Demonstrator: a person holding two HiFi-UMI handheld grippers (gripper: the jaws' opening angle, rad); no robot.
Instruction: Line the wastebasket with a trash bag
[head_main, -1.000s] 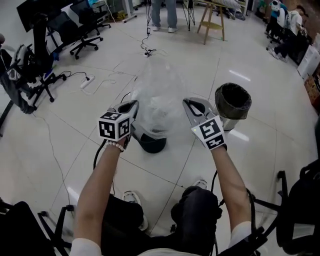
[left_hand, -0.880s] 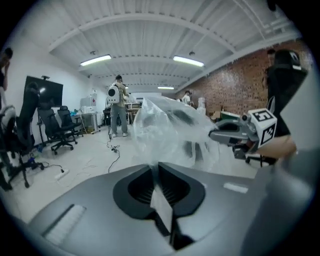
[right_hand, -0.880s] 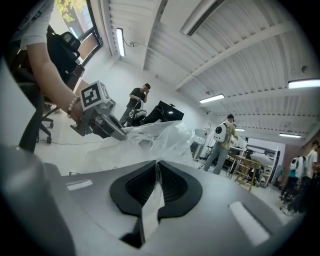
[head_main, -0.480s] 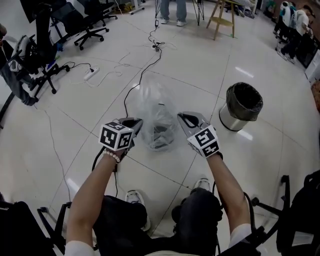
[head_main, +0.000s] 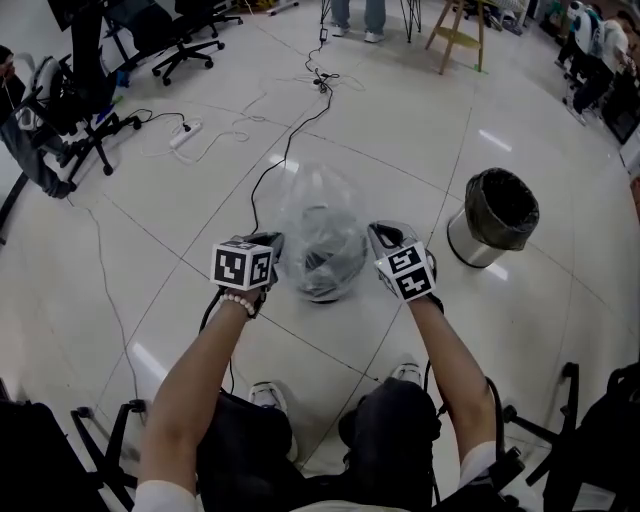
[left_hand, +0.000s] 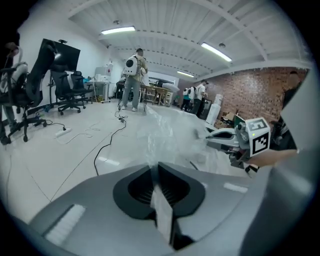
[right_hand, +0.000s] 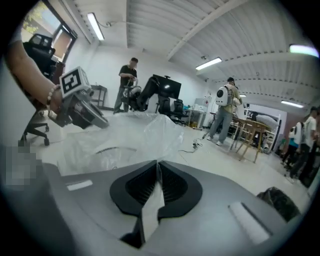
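Note:
A clear plastic trash bag (head_main: 318, 225) hangs billowed between my two grippers. It drapes over a small black wastebasket (head_main: 325, 278) on the floor, which shows dimly through the plastic. My left gripper (head_main: 274, 242) is shut on the bag's left edge, and my right gripper (head_main: 377, 234) is shut on its right edge. In the left gripper view the film (left_hand: 165, 132) runs out from the closed jaws (left_hand: 153, 169) toward the right gripper (left_hand: 209, 136). The right gripper view shows the bag (right_hand: 132, 137) pinched in its closed jaws (right_hand: 157, 166), with the left gripper (right_hand: 101, 123) across from it.
A silver bin with a black liner (head_main: 495, 215) stands to the right. Black cables (head_main: 290, 140) and a power strip (head_main: 186, 135) lie on the tiled floor beyond. Office chairs (head_main: 70, 110) stand at the left, a wooden stool (head_main: 458, 35) at the far end. My shoes (head_main: 265, 392) are just below.
Both grippers have come down with the bag held between them. The bag has sunk from above the black wastebasket to around it.

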